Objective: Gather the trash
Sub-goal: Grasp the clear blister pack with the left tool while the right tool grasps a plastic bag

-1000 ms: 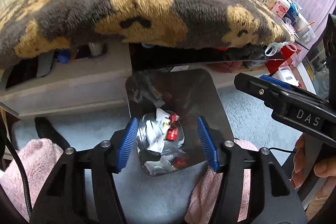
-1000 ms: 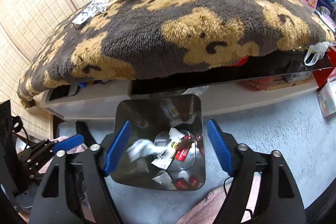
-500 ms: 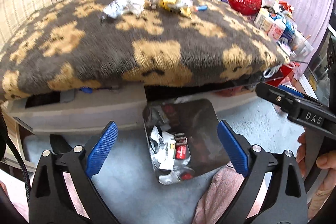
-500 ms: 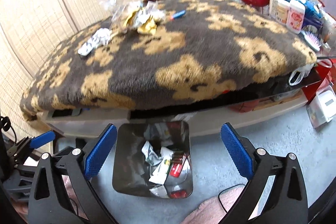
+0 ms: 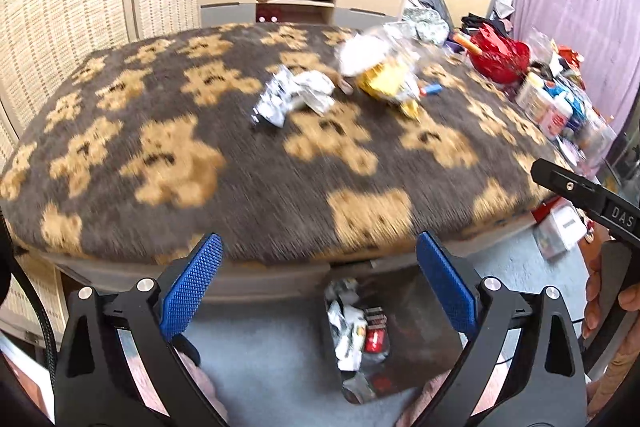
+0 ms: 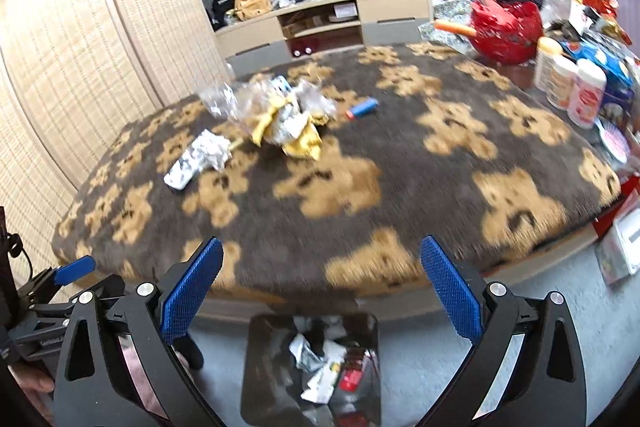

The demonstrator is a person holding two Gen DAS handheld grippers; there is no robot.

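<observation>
Since the bin (image 5: 384, 339) sits on the floor against the near edge of the blanket (image 5: 240, 187), scraps need only a short drop. Left tongs (image 5: 318, 287) and right tongs (image 6: 320, 287) both gape wide, empty. Foil wad (image 5: 292, 99) lies left of the yellow wrappers (image 5: 384, 83), far across the blanket from the bin. Only the right view shows the blue tube (image 6: 362, 107) clearly.

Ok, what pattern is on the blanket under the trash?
Dark grey-brown blanket with tan teddy-bear shapes; clearest in the right wrist view.
</observation>
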